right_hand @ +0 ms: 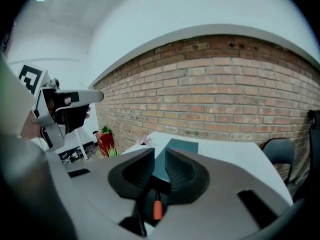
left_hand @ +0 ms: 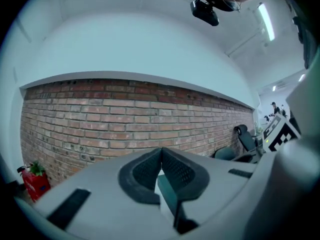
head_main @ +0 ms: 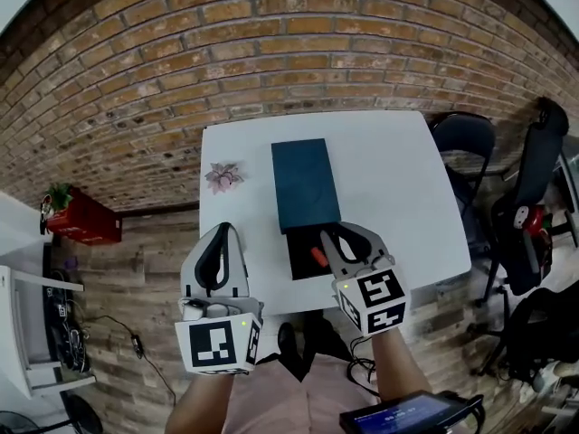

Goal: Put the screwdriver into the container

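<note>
Screwdriver (head_main: 318, 256) is lying in what seems to be the container's (head_main: 305, 183) open black drawer. Right gripper (head_main: 342, 239) is hovering just over it, jaws parted, grasping nothing. Left gripper (head_main: 220, 242), beside the container, is clenching shut, empty.

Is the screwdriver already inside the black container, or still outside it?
Inside. The screwdriver lies in the black container, free of the right gripper, whose jaws stand apart.

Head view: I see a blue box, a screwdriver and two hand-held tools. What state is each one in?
Container: open, black tray sticking out at its near end.
Screwdriver: lying in the tray, not gripped.
Left tool: shut, empty.
Right tool: open, over the screwdriver.
</note>
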`<state>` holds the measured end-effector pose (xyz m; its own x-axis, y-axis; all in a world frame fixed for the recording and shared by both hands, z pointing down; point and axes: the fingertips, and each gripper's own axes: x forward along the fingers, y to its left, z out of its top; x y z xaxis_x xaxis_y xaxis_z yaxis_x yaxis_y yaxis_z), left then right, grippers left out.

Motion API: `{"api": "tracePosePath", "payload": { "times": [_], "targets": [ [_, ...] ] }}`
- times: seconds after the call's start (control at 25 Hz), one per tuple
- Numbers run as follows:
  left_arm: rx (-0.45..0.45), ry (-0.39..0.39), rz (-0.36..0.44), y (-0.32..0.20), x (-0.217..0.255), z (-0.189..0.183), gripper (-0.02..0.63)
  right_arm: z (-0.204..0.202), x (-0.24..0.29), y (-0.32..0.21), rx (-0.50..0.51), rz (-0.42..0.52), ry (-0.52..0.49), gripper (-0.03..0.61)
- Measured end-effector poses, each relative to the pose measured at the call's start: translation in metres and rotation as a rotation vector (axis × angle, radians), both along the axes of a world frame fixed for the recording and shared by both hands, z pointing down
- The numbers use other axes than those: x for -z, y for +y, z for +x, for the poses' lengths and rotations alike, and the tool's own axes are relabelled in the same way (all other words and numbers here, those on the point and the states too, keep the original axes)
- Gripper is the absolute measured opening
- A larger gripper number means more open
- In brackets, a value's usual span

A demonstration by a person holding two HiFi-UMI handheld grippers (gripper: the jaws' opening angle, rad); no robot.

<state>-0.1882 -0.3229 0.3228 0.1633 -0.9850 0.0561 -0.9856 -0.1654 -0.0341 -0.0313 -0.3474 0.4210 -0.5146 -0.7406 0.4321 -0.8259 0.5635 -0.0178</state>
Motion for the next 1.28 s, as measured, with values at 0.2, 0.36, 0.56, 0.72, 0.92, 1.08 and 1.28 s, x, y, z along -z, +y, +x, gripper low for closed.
{"api": "tracePosePath", "payload": {
  "times": [0.2, 0.36, 0.56, 0.72, 0.92, 1.08, 1.28],
  "targets": [
    [-0.033, -0.003, 0.083, 0.008, 0.032, 0.005, 0.012, 0.008, 0.062, 0.006, -0.087, 0.17, -0.045, 0.002],
    [-0.051, -0.004, 0.117, 0.012, 0.046, 0.009, 0.012, 0.01, 0.083, 0.016, -0.105, 0.227, -0.055, 0.0],
    [-0.065, -0.002, 0.156, 0.014, 0.064, 0.013, 0.012, 0.008, 0.103, 0.022, -0.104, 0.28, -0.06, 0.0],
    [-0.072, 0.0, 0.175, 0.017, 0.071, 0.015, 0.012, 0.007, 0.114, 0.025, -0.103, 0.311, -0.056, -0.003],
    [-0.074, 0.005, 0.182, 0.017, 0.075, 0.014, 0.012, 0.007, 0.121, 0.027, -0.111, 0.328, -0.066, -0.003],
    [-0.077, 0.007, 0.179, 0.019, 0.074, 0.016, 0.012, 0.009, 0.122, 0.029, -0.116, 0.332, -0.065, -0.003],
    [-0.086, 0.007, 0.176, 0.021, 0.072, 0.021, 0.012, 0.013, 0.122, 0.031, -0.124, 0.334, -0.063, -0.003]
  ]
}}
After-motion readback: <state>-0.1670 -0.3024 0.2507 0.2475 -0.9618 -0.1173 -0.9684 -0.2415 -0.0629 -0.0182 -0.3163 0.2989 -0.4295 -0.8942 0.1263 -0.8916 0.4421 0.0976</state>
